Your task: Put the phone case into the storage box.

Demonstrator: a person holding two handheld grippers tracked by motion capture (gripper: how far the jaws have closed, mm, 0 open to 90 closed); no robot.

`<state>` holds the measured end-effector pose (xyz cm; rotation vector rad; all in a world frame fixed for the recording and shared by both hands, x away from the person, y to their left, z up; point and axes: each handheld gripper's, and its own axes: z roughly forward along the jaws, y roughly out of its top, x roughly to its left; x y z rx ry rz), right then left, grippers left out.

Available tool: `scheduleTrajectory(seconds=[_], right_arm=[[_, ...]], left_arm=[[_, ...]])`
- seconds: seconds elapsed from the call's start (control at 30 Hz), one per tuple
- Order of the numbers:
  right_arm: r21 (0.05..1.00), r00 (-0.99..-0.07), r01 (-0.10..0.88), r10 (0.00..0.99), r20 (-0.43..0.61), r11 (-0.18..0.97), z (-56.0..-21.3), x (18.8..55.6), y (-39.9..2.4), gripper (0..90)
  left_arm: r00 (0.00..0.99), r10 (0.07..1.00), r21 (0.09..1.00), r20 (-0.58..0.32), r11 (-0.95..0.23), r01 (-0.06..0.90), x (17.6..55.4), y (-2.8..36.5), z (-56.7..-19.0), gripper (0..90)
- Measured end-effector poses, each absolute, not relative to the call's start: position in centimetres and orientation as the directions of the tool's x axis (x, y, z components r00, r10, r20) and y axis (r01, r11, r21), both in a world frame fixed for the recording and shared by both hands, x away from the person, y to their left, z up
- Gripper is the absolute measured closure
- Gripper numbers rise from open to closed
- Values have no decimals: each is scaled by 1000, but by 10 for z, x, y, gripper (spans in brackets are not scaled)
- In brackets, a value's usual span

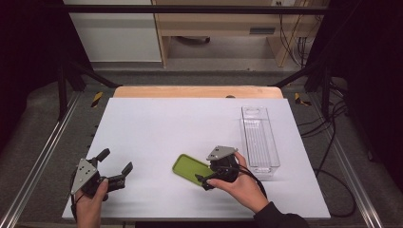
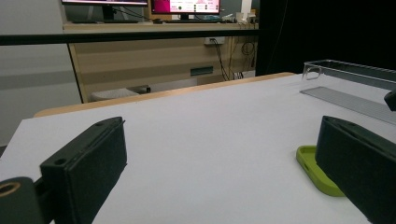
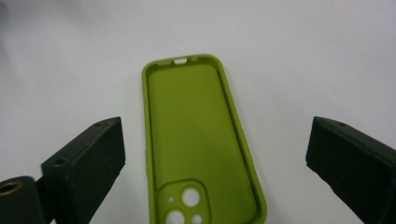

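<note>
A lime-green phone case [image 1: 189, 168] lies flat on the white table, hollow side up, with its camera cut-outs at the end nearest my right gripper. My right gripper [image 1: 209, 177] hovers over that end of the case, its jaws wide open. In the right gripper view the case [image 3: 196, 140] sits between the two black pads [image 3: 88, 158] with clear gaps on both sides, so nothing is held. My left gripper [image 1: 115, 160] rests low at the table's near left, open and empty. In the left gripper view [image 2: 219, 149], one end of the case [image 2: 314, 170] shows beside its right jaw.
A clear plastic bin [image 1: 259, 142] stands lengthwise at the right of the white table top [image 1: 180, 123]; its rim [image 2: 345, 69] appears far right in the left gripper view. Black frame bars and cables surround the table. A wooden desk stands behind.
</note>
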<state>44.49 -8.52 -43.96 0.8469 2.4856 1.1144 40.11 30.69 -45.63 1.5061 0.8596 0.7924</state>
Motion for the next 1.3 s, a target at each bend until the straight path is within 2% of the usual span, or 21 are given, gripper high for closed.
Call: scheduleTrajectory(seconds=[0.53, 1.3], right_arm=[[723, -789, 425, 614, 0, 545, -469, 437, -100, 58], [706, -816, 414, 578, 7, 575, -483, 442, -95, 72]], left_arm=[[501, 866, 995, 16, -65, 82, 401, 307, -456, 18], [507, 861, 993, 33, -85, 81, 401, 304, -456, 17]])
